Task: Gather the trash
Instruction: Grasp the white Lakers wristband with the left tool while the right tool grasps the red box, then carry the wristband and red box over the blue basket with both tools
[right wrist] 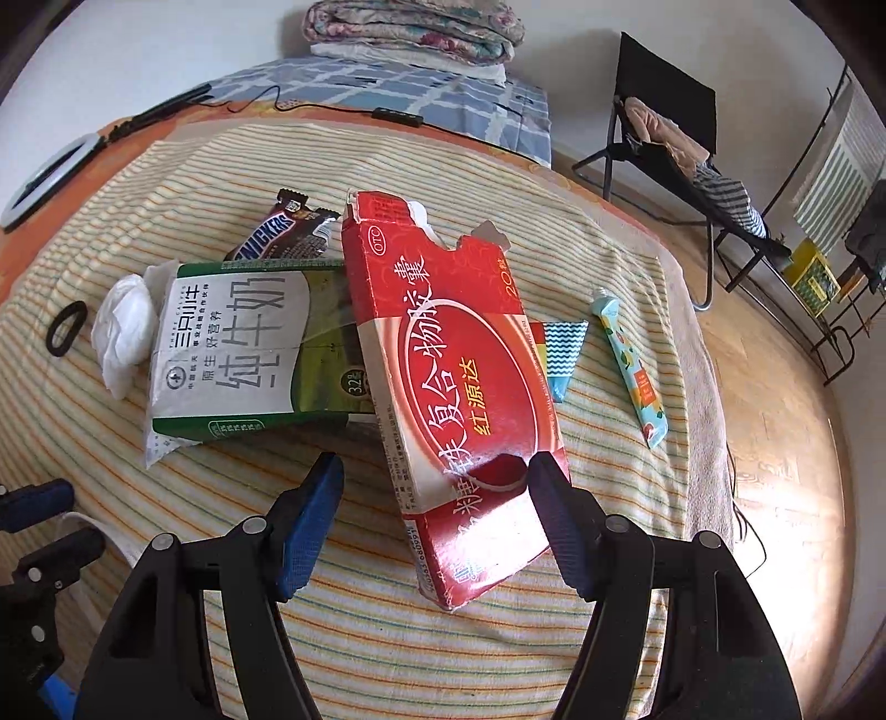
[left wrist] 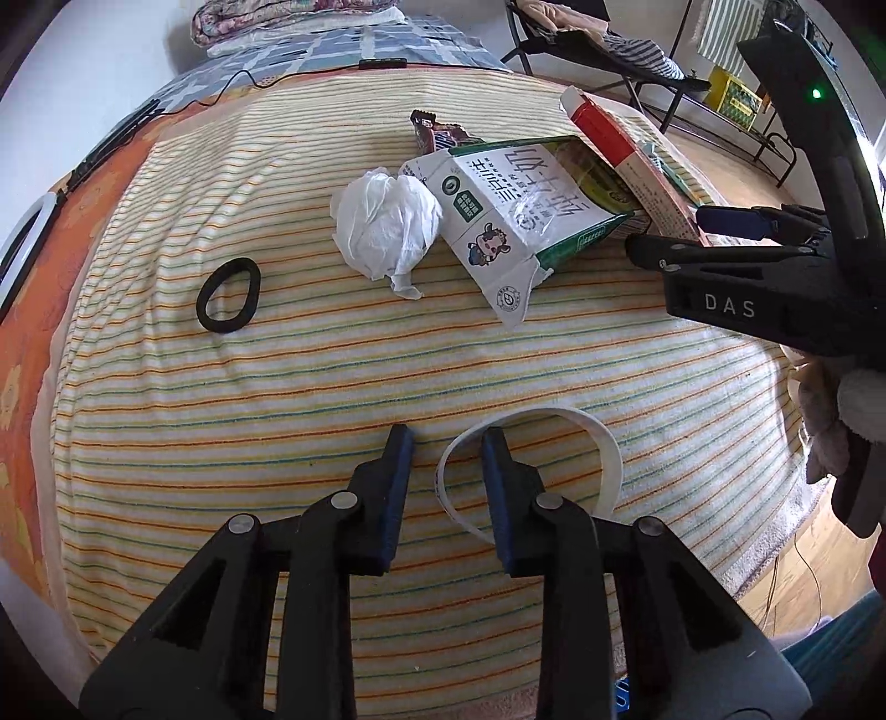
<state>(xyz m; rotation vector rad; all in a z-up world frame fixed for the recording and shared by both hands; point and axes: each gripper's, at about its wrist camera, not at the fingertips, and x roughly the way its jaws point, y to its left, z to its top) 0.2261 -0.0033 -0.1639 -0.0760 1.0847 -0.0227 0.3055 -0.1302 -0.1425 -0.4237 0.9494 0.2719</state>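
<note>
1. Two grippers hang over a striped terry cloth point(left wrist: 221, 399).
2. At lower centre of the left view, the left gripper point(left wrist: 447, 446) has fingers narrowly apart, one inside a curled white paper strip point(left wrist: 603, 448).
3. At the right view's centre, the right gripper point(right wrist: 432, 471) has fingers apart around a torn red cardboard medicine box point(right wrist: 459, 354), leaning on a flattened green-and-white milk carton point(right wrist: 232, 343).

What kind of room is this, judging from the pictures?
Most likely a bedroom: the trash lies on a bed with a striped cover, a folded quilt sits at its far end, and clothes hang over a folding chair.
</note>
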